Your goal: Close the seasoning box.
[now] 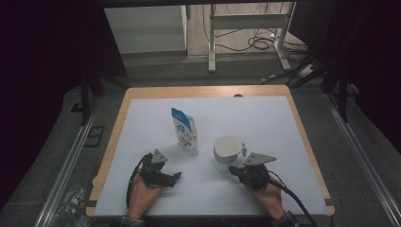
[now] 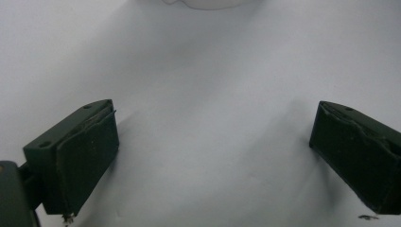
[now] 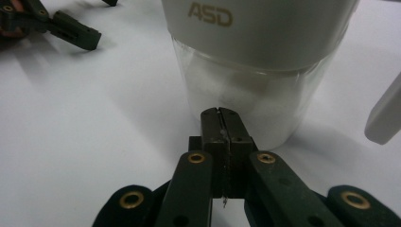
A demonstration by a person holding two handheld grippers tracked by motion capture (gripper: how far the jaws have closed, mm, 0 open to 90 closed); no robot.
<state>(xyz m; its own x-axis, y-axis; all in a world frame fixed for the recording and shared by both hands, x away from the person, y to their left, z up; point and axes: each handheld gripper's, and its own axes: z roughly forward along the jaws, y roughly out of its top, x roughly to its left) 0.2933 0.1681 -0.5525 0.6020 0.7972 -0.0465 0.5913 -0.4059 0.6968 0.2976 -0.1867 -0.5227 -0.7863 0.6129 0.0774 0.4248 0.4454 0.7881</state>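
On the white mat (image 1: 265,123) the left gripper (image 1: 176,177) lies low at about seven o'clock, cradled in the person's left hand (image 1: 142,191). Its jaws stand wide apart in the left gripper view, with bare mat between them — nothing is held. It points toward three o'clock, at the foot of the jar, which reads as a hand parked and ready rather than working.

Just above it, near the mat's centre at roughly eleven o'clock from the jar, the blue-and-white pouch (image 1: 185,131) stands upright on its own base. It is apart from both grippers and clear of the jar, probably left there as the supply to be opened or poured.

The jar (image 1: 228,152) — a clear body under a broad white lid (image 3: 257,26) marked ASD, with a white handle or latch (image 3: 385,116) hanging at its side — sits at about five o'clock from centre.

The right gripper (image 3: 222,113) comes in from five o'clock, its jaws pressed tight together on nothing. Their tip is just beside the glass wall, low down; whether it touches I cannot tell. Closed like this, it seems placed to nudge or steady the jar, not to grasp it.
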